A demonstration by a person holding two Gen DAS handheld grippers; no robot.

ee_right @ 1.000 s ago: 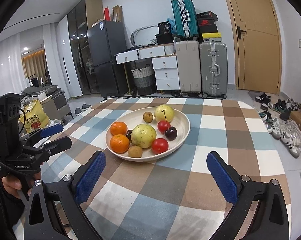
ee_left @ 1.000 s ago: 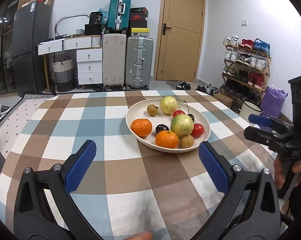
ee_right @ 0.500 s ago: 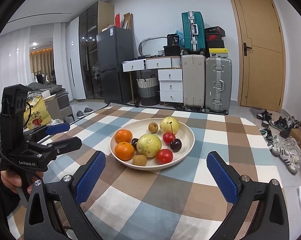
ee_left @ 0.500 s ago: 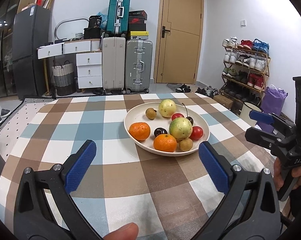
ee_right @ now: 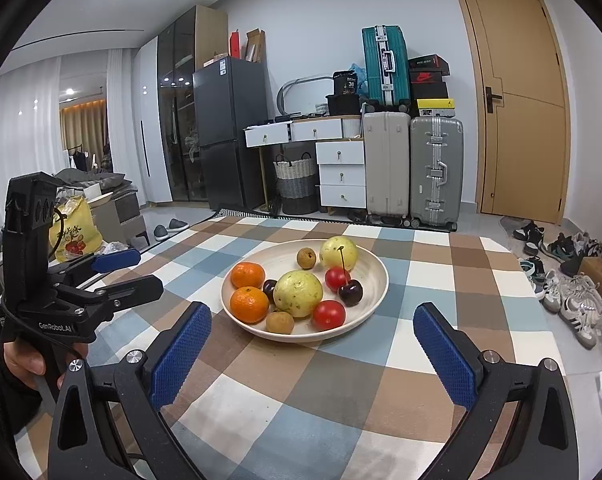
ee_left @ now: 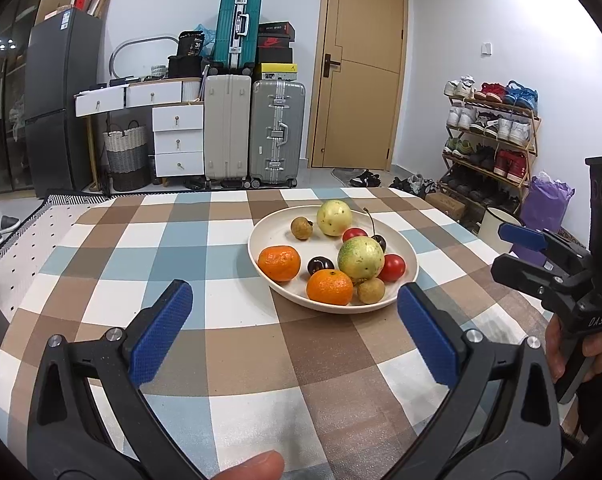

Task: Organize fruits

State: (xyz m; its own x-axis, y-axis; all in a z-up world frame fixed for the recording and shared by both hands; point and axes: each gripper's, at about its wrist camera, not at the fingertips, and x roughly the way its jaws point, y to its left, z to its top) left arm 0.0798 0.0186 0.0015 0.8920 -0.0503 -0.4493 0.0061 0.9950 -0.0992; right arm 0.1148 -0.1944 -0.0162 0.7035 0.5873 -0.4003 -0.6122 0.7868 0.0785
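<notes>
Plate of fruit sits mid-desk (checked cloth). Left gripper and right gripper hover short of it, jaws released, nothing held.

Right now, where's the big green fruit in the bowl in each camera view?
Left wrist view: the green fruit sits right of centre, toward the bowl's near right side.
Right wrist view: the green fruit sits at picture centre, mid-bowl.
Shared landmark: the teal suitcase stacked behind.
</notes>
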